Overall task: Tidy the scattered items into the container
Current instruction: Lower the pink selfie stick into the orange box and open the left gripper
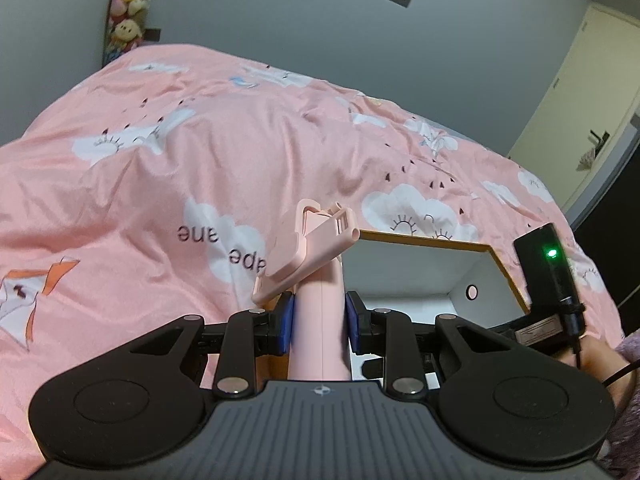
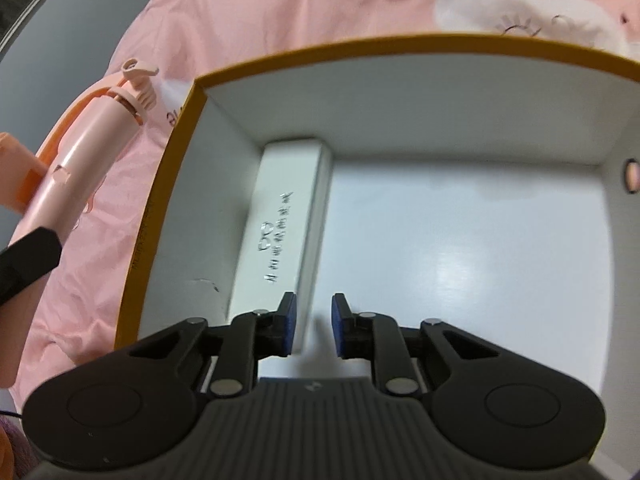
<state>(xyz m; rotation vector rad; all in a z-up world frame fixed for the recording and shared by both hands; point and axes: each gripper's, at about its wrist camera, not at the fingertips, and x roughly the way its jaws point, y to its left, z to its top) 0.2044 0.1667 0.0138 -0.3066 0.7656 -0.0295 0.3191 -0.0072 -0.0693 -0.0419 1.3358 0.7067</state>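
We hold the pink selfie stick [image 1: 316, 320] clamped in the left gripper [image 1: 319, 320]; the right gripper [image 2: 313, 325] (jaws parted, empty) crowds the box [image 2: 168, 184], risking collision.

A bed covered by a pink duvet [image 1: 168, 168] fills most of the left wrist frame, its fabric rumpled and printed with white clouds, small dark marks and lettering near the centre. An open box [image 1: 430, 242] with a yellow-brown rim and white interior sits on the duvet at the centre right. In the right wrist frame the same box [image 2: 168, 160] fills the centre and right.
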